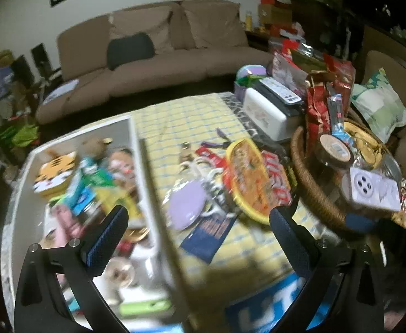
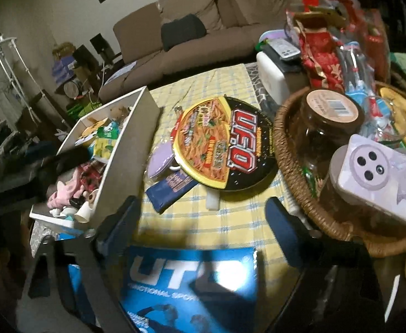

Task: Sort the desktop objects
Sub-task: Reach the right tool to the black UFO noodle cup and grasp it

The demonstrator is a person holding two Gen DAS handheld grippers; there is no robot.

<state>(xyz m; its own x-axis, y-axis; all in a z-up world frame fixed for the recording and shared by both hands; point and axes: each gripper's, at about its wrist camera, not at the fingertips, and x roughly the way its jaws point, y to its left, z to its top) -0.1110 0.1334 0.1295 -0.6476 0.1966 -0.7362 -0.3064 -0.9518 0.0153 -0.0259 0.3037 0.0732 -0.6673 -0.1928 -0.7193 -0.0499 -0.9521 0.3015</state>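
A round UFO noodle cup lies on the yellow checked cloth, over a lilac disc and a dark blue packet. It also shows in the left wrist view, blurred. A white box of small toys stands on the left and also shows in the right wrist view. My left gripper is open and empty above the box's right wall. My right gripper is open and empty above a blue UTO package.
A wicker basket at the right holds a brown jar, a lilac phone case and snacks. A white case with a remote stands behind. A brown sofa is beyond the table.
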